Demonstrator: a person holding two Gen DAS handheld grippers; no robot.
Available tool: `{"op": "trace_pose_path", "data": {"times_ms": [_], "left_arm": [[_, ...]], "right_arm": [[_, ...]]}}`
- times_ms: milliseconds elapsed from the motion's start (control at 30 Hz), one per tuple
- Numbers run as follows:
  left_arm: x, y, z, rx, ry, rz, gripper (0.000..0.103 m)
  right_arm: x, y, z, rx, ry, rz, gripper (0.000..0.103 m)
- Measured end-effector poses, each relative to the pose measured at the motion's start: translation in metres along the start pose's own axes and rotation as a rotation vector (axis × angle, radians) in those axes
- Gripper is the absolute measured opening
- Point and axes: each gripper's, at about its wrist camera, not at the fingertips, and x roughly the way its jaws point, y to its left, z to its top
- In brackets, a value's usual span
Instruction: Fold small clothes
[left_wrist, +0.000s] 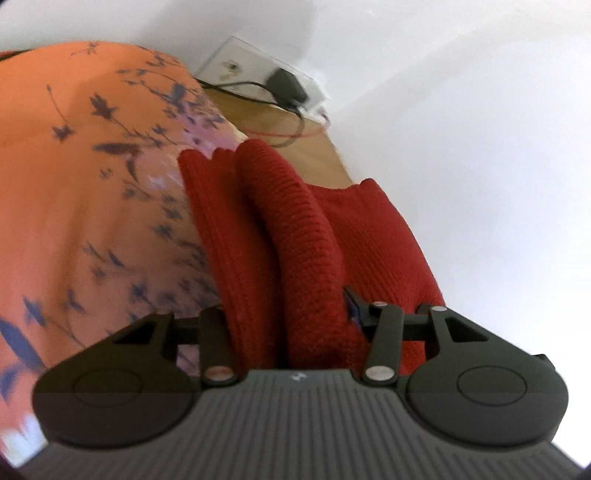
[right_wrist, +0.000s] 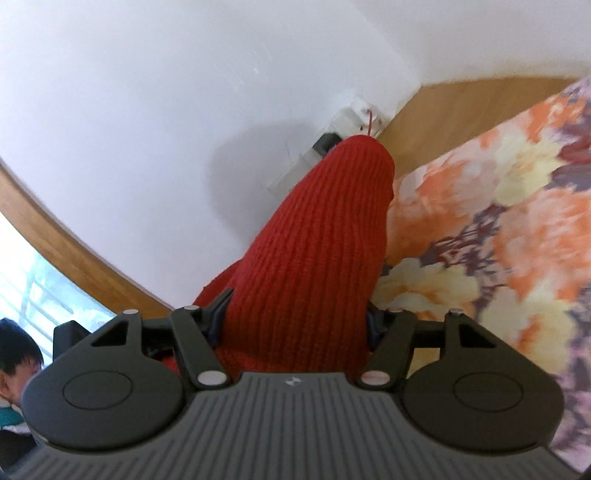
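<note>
You hold the red knit (left_wrist: 295, 236) bunched in both tools, lifted above the bedspread (left_wrist: 74, 192); in the left view it runs up from the left tool (left_wrist: 291, 325) in thick folds, in the right view it rises from the right tool (right_wrist: 295, 325) as one ribbed column (right_wrist: 325, 229). Both tools are clamped on the knit, jaws only as wide as the wad between them; the fingertips are buried in the fabric, so you cannot see how deep the bite goes.

The main risk, as I judge it, is slip: a thick springy knit held by a bunch can creep out of a tool if you pull the two apart hard; a drop on one side would leave it hanging twisted. The bunching also hides the edges, so you may lay it down creased or lopsided.

Watch the loose red thread (right_wrist: 369, 123) near the far end of the knit in the right view; what it belongs to is unclear, and it could snag. A wall socket (left_wrist: 255, 74) with a black plug (left_wrist: 286, 86) and cable sits close behind, over a wooden board (left_wrist: 295, 147); a wide swing could catch them. A person (right_wrist: 16, 365) is at the lower left edge of the right view, near a window (right_wrist: 40, 288).
</note>
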Motion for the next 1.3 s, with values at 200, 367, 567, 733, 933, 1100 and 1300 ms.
{"op": "trace_pose_path", "data": {"times_ms": [200, 367, 567, 733, 933, 1100, 1300], "left_arm": [[0.012, -0.038, -0.039, 0.068, 0.045, -0.009, 0.048], [0.035, -0.056, -0.066, 0.202, 0.064, 0.033, 0.048], [0.054, -0.053, -0.087, 0.322, 0.057, 0.196, 0.058], [0.046, -0.057, -0.093, 0.404, 0.008, 0.279, 0.066], [0.029, -0.069, -0.105, 0.442, -0.011, 0.336, 0.066], [0.031, -0.059, -0.111, 0.409, -0.013, 0.36, 0.068], [0.035, -0.059, -0.115, 0.47, -0.047, 0.418, 0.078]], "right_arm": [[-0.06, -0.009, -0.011, -0.019, -0.019, -0.079, 0.07], [-0.082, -0.026, -0.026, -0.049, -0.019, -0.188, 0.07], [-0.063, -0.047, -0.061, -0.124, 0.039, -0.326, 0.077], [-0.069, -0.047, -0.068, -0.12, 0.016, -0.321, 0.08], [-0.096, -0.033, -0.067, -0.168, -0.017, -0.317, 0.08], [-0.092, -0.036, -0.075, -0.156, 0.013, -0.336, 0.08], [-0.073, -0.035, -0.087, -0.183, 0.009, -0.381, 0.085]]}}
